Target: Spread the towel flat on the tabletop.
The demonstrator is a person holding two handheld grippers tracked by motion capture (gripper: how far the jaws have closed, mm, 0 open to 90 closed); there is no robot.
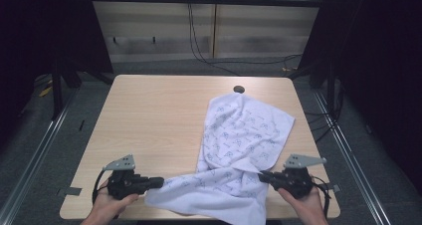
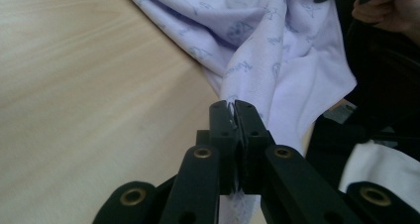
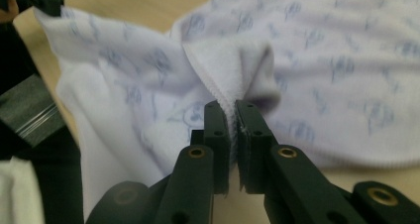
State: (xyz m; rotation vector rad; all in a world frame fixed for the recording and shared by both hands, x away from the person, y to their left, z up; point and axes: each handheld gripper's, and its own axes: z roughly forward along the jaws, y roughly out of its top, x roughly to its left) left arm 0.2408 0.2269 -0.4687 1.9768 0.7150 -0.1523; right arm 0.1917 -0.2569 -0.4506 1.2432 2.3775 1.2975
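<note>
Table [image 1: 149,115] was evenly lit from above, surroundings dark. High view was slightly soft, shadows faint. Right gripper view had the towel [image 3: 322,60] blurred; left gripper view's near jaws were soft.

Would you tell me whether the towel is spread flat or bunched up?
Bunched: the towel lies creased, its near edge pinched between the left tool and right tool.

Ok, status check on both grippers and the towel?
Left gripper shut on towel. Right gripper shut on its hem. Towel bunched between them, near edge overhanging table. Nothing in the way.
</note>
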